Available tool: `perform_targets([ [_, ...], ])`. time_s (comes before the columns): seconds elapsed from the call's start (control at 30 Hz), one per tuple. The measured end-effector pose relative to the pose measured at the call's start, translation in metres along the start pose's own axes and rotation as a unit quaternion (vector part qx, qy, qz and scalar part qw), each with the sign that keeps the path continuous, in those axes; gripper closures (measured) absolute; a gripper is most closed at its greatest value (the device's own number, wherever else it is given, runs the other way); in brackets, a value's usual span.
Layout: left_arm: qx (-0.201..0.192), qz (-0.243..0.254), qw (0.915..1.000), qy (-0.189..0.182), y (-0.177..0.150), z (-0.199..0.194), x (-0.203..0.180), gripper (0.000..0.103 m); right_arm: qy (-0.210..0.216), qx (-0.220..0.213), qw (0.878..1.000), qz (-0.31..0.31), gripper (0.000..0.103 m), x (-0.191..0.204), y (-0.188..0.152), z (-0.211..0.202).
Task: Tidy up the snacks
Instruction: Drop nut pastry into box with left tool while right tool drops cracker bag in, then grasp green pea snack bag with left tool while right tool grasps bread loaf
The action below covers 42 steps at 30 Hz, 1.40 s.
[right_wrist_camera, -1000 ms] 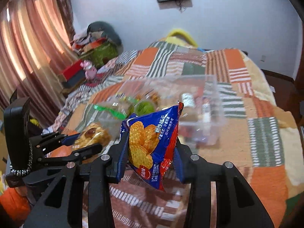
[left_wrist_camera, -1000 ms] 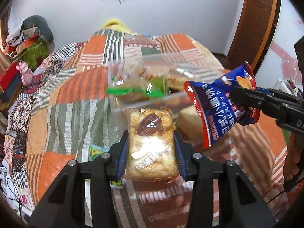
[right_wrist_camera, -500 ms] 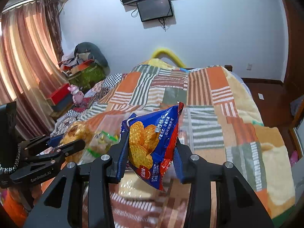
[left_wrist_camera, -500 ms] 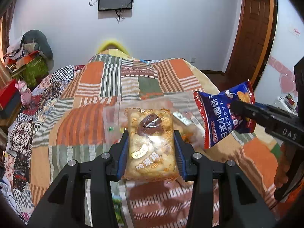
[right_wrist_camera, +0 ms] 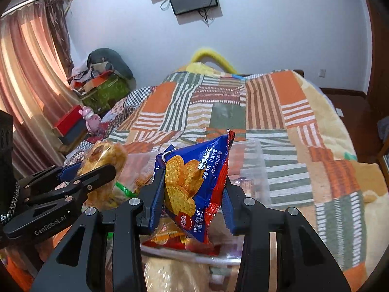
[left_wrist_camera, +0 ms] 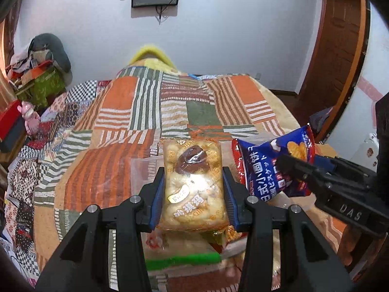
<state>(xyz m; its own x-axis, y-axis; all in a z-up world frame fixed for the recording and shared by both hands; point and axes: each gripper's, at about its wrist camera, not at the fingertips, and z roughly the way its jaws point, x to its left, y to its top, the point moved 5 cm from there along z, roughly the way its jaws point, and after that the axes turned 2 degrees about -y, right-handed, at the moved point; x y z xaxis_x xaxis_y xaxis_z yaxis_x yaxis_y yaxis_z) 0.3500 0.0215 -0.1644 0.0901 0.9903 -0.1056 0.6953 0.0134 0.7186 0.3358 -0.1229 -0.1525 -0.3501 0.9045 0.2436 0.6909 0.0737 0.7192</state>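
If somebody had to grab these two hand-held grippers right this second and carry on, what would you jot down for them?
Left hand-held gripper: shut on the yellow cracker pack, held up in the air.
Right hand-held gripper: shut on the blue biscuit bag, also held up.
Both packs hang over the clear plastic bin, which sits on the patchwork bedspread and already has several snacks inside.
Done: both packs are picked up and brought above the bin.
Left: lower each pack in, open the jaws, then probably look around the bed for any other loose snacks.
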Motion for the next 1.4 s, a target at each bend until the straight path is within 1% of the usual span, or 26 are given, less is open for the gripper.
perform_targets([
  [0.13,0.02,-0.008,0.9997,-0.014,-0.004,0.014,0.004,0.06,0.005,0.012,1.0,-0.01,0.064,0.003,-0.003,0.009],
  [0.2,0.02,-0.004,0.9997,-0.011,-0.006,0.015,0.003,0.059,0.002,0.013,1.0,-0.02,0.064,0.006,-0.003,0.011],
  [0.3,0.017,-0.001,0.9998,-0.007,-0.006,0.012,0.004,0.057,-0.015,0.02,0.999,-0.029,0.059,0.006,-0.006,0.011],
  [0.37,0.014,-0.008,0.9998,-0.009,-0.004,0.007,0.005,0.051,-0.013,0.029,0.999,-0.029,0.051,0.005,-0.007,0.01],
  [0.43,0.006,-0.01,0.9999,-0.008,-0.002,-0.003,0.007,0.048,-0.013,0.03,0.999,-0.029,0.038,0.003,-0.007,0.005],
  [0.5,-0.002,-0.006,1.0,-0.002,-0.001,-0.014,0.008,0.045,-0.017,0.025,0.999,-0.034,0.035,0.002,-0.006,0.0],
  [0.57,-0.008,-0.001,1.0,0.006,-0.002,-0.026,0.01,0.038,-0.023,0.023,0.998,-0.046,0.034,0.003,-0.008,-0.009],
  [0.6,-0.009,0.002,0.9999,0.01,-0.004,-0.032,0.012,0.036,-0.024,0.023,0.998,-0.051,0.033,0.003,-0.009,-0.013],
  [0.63,-0.008,0.004,0.9999,0.013,-0.006,-0.034,0.013,0.032,-0.026,0.022,0.998,-0.055,0.031,0.003,-0.01,-0.018],
  [0.7,-0.002,0.009,0.9998,0.019,-0.013,-0.043,0.016,0.03,-0.031,0.021,0.997,-0.064,0.026,0.003,-0.014,-0.027],
  [0.73,0.003,0.01,0.9997,0.022,-0.018,-0.046,0.018,0.028,-0.033,0.02,0.997,-0.067,0.024,0.004,-0.017,-0.031],
  [0.83,0.017,0.008,0.999,0.04,-0.035,-0.054,0.028,0.014,-0.032,0.025,0.996,-0.077,0.021,0.005,-0.026,-0.04],
  [0.87,0.02,0.007,0.9987,0.047,-0.042,-0.057,0.032,0.012,-0.03,0.028,0.996,-0.08,0.021,0.006,-0.029,-0.043],
  [1.0,0.048,-0.001,0.9971,0.059,-0.071,-0.061,0.047,0.011,-0.024,0.05,0.994,-0.089,0.02,0.01,-0.049,-0.046],
  [1.07,0.068,-0.01,0.9957,0.062,-0.09,-0.06,0.055,0.011,-0.026,0.061,0.994,-0.093,0.019,0.011,-0.058,-0.044],
  [1.17,0.095,-0.019,0.9933,0.063,-0.114,-0.055,0.064,0.011,-0.033,0.078,0.992,-0.094,0.013,0.013,-0.074,-0.04],
  [1.27,0.126,-0.02,0.9897,0.065,-0.141,-0.048,0.068,0.011,-0.032,0.104,0.99,-0.091,0.013,0.011,-0.089,-0.032],
  [1.4,0.145,-0.016,0.987,0.068,-0.162,-0.04,0.069,0.011,-0.034,0.127,0.987,-0.092,0.013,0.012,-0.1,-0.021],
])
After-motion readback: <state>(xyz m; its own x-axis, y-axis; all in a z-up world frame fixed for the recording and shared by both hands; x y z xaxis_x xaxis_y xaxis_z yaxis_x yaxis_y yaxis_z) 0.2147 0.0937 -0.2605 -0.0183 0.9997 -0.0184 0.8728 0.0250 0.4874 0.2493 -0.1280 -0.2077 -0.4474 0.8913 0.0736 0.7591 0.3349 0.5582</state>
